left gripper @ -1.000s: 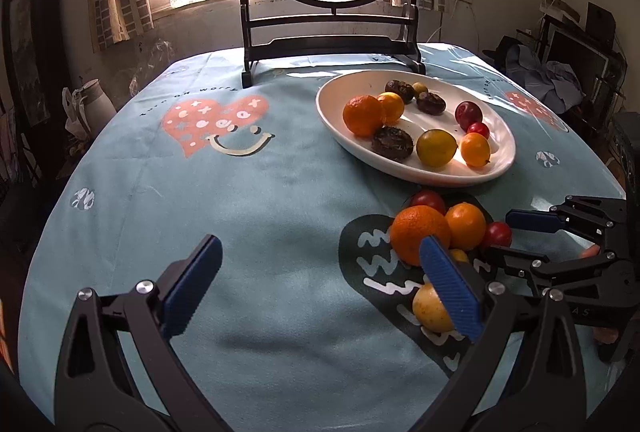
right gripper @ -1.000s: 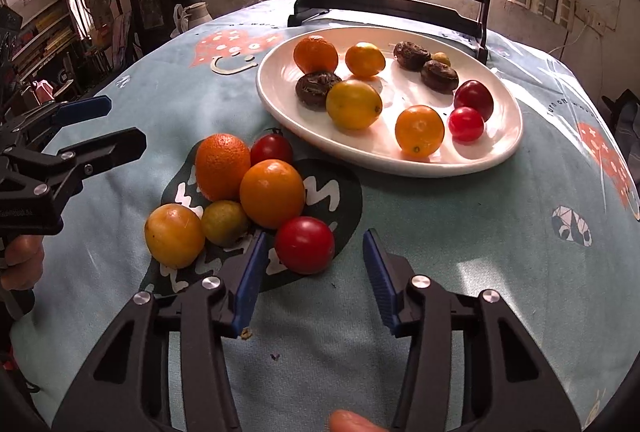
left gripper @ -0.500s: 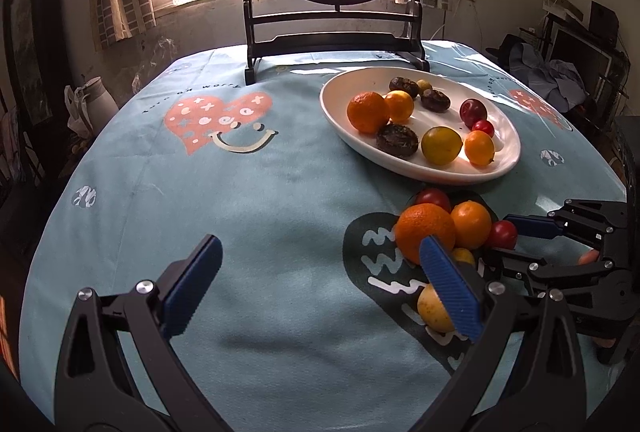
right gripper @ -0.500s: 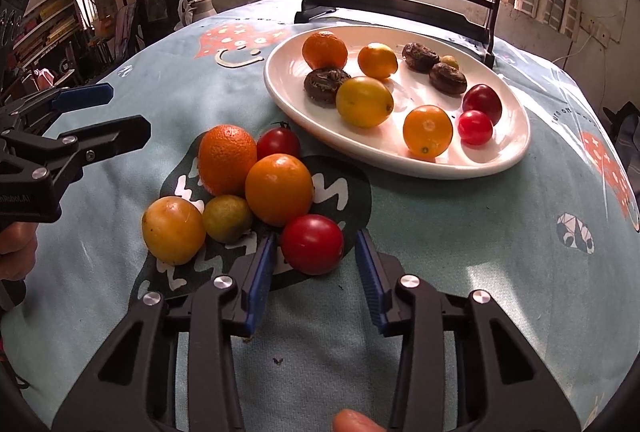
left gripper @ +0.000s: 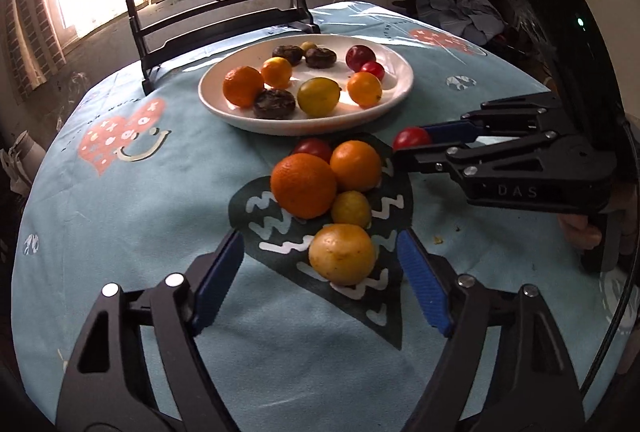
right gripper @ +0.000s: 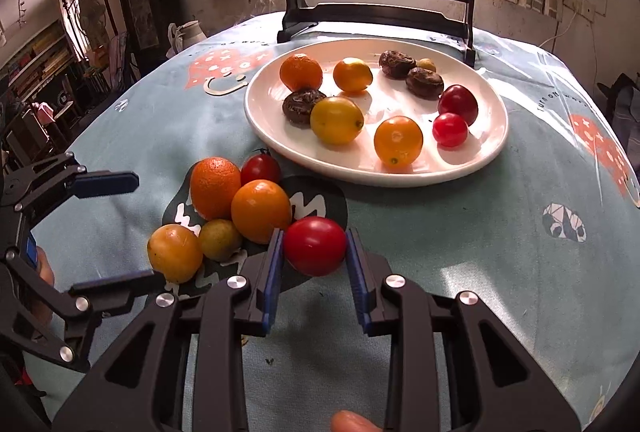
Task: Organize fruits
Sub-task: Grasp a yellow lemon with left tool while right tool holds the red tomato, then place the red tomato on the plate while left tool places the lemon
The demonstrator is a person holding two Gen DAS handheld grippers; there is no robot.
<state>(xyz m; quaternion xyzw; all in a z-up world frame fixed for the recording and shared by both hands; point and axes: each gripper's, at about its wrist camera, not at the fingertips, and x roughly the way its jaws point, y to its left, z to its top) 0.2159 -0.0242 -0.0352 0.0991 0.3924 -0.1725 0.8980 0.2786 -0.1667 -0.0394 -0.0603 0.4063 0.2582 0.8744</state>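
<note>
**Right tongs on tomato; left tongs closing round yellow fruit**

My right tongs (right gripper: pixel 315 252) are clamped on the red tomato (right gripper: pixel 315 245), both blue pads flat against its sides at the widest part. I judge it light, smooth and thin-skinned: it would bruise or split under more squeeze, and could slip if lifted fast.

My left tongs (left gripper: pixel 320 284) are closing, jaws apart, with the yellow fruit (left gripper: pixel 342 253) between them but untouched. It looks firm, round and apt to roll; I would grip across its middle.

The plate (right gripper: pixel 494 136) lies beyond both tongs, well apart from the pile.
</note>
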